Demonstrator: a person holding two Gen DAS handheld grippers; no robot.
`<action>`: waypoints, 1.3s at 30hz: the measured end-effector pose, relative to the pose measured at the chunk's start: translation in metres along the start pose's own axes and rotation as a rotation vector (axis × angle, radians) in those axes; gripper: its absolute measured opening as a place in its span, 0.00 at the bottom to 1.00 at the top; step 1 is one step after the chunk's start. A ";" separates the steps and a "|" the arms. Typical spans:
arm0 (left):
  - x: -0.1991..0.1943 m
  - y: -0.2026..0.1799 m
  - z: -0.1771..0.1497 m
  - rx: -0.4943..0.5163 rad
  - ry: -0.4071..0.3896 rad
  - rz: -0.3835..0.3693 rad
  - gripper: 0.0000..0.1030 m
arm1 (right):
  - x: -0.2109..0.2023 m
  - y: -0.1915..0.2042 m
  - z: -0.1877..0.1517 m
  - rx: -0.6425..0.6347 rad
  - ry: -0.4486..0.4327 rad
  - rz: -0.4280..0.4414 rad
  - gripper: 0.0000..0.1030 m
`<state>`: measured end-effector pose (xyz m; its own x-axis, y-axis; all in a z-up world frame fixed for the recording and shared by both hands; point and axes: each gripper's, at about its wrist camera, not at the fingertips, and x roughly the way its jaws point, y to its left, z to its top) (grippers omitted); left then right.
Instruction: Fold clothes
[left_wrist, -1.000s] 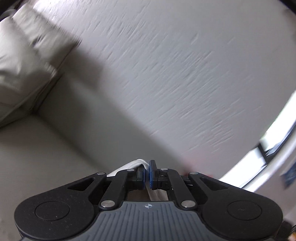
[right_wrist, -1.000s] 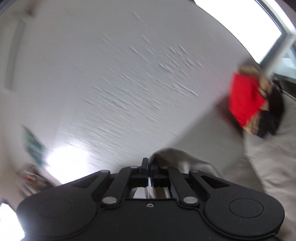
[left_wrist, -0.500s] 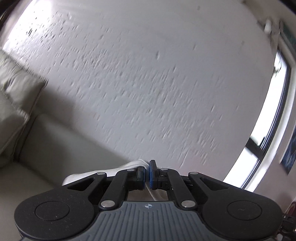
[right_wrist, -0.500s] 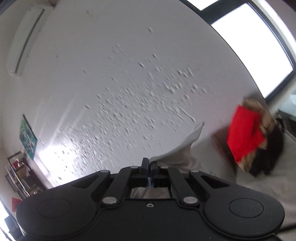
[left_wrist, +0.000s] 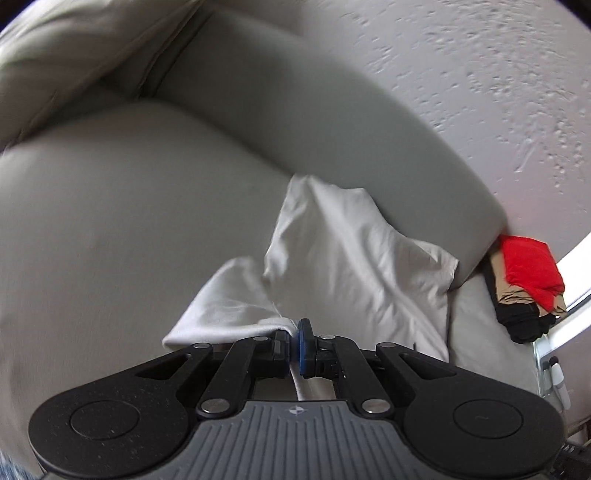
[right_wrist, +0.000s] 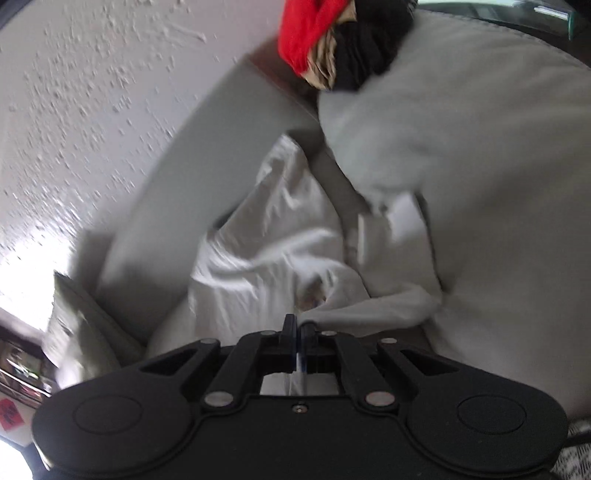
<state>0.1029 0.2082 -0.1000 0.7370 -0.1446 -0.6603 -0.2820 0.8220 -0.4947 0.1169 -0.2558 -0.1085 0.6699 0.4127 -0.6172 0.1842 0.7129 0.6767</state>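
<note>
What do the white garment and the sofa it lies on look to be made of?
White garment: thin woven or knit fabric, likely cotton, matte; it creases softly and drapes in folds. Sofa: smooth grey-beige upholstery with a faint sheen and piped seams, possibly leather or faux leather; motion blur leaves it open.

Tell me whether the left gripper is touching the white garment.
Touching. The left wrist view shows the left gripper shut on a bunched edge of the white garment, cloth pinched between its pads.

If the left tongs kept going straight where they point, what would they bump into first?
Most likely the white garment that the left tongs already pinch: it bunches up right ahead. Behind it comes the grey sofa back, though depth is hard to judge.
</note>
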 end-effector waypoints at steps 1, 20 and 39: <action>-0.002 0.003 -0.001 -0.011 0.004 0.001 0.02 | -0.004 0.000 -0.002 -0.007 0.004 -0.010 0.02; -0.064 -0.003 -0.034 0.225 0.030 0.219 0.05 | -0.069 0.010 -0.047 -0.213 0.071 -0.115 0.03; -0.029 -0.069 -0.121 0.516 0.135 0.118 0.25 | -0.016 0.032 -0.097 -0.425 0.229 -0.064 0.22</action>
<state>0.0271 0.0887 -0.1149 0.6237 -0.0761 -0.7779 0.0050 0.9956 -0.0934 0.0423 -0.1850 -0.1157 0.4825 0.4409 -0.7569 -0.1220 0.8895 0.4403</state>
